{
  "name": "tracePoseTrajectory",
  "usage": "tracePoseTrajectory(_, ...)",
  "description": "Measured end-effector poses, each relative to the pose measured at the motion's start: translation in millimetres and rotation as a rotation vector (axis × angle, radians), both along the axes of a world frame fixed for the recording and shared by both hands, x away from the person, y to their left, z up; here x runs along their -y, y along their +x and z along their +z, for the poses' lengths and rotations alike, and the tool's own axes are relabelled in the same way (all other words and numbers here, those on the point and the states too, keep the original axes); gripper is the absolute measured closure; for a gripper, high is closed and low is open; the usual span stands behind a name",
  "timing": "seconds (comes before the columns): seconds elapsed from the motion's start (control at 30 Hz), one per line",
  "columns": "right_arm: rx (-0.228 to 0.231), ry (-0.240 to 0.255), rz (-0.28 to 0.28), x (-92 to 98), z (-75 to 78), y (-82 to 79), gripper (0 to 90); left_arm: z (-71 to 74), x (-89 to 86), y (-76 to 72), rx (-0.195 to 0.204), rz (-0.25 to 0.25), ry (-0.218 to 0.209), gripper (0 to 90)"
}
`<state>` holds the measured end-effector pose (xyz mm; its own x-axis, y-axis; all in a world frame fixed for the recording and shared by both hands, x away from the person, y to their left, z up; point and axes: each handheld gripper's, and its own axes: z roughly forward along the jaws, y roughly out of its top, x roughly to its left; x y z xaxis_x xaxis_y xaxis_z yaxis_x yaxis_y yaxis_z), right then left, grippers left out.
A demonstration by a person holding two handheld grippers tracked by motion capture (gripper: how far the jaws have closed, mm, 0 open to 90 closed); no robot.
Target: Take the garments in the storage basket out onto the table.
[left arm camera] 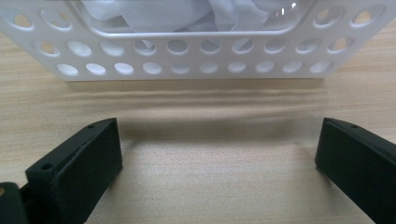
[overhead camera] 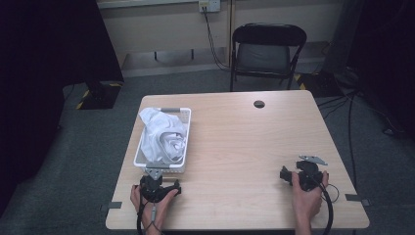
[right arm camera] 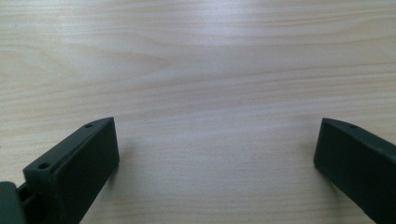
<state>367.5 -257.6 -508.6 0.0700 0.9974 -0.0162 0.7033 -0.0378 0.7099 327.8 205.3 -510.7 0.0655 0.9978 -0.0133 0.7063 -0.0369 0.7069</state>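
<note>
white cloth in basket, both tools at rest and spread

the crumpled white cloth (overhead camera: 164, 137) lies heaped inside the white perforated basket (overhead camera: 187, 128), which stands on the left half of the worktop (overhead camera: 235, 147), near the front edge. the cloth rises above the rim at the far end. in the left gripper view the basket's holed end wall (left arm camera: 196, 60) stands just ahead, with cloth visible behind it.

the left tool (overhead camera: 157, 188) sits just in front of the basket's near end, jaws spread wide over bare wood, pinching nothing. the right tool (overhead camera: 303, 177) rests well apart on the right side, jaws likewise spread and empty.

judgement: the step in hand looks like reaching into the basket for the cloth. to do it well, lift the left tool over the near wall, come down on a raised fold rather than the flat mass, and close on fabric alone, clear of the rim, so the light basket is not dragged along.
</note>
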Motion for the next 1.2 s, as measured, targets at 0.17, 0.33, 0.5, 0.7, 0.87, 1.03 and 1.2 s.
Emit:
tracePoseTrajectory(0.17, 0.0, 0.0, 0.0, 0.0, 0.0, 0.0, 0.0, 0.2, 0.5, 0.2, -0.003, 0.005, 0.001, 0.2)
tracePoseTrajectory(0.33, 0.0, 0.0, 0.0, 0.0, 0.0, 0.0, 0.0, 0.5, -2.3, 1.0, 0.013, 0.017, -0.035, 0.8)
tracePoseTrajectory(0.5, 0.0, -0.001, 0.0, -0.1, -0.1, -0.1, 0.0, 2.9, -6.2, -1.4, 0.039, 0.051, -0.09, 1.6)
tracePoseTrajectory(0.7, 0.0, -0.001, 0.0, -0.1, -0.1, -0.1, 0.0, 10.5, -8.8, -4.8, 0.077, 0.062, -0.104, 1.7)
tracePoseTrajectory(0.87, 0.001, -0.001, 0.0, -0.1, -0.1, -0.1, 0.0, 18.4, -8.8, -4.0, 0.055, 0.038, -0.134, 1.8)
tracePoseTrajectory(1.03, 0.001, -0.001, 0.0, 0.0, -0.1, -0.1, 0.0, 25.7, -5.7, -4.9, 0.077, 0.037, -0.139, 2.4)
tracePoseTrajectory(1.2, 0.001, 0.0, 0.0, 0.0, -0.1, -0.1, 0.0, 37.3, 0.2, -6.0, 0.097, 0.022, -0.12, 2.4)
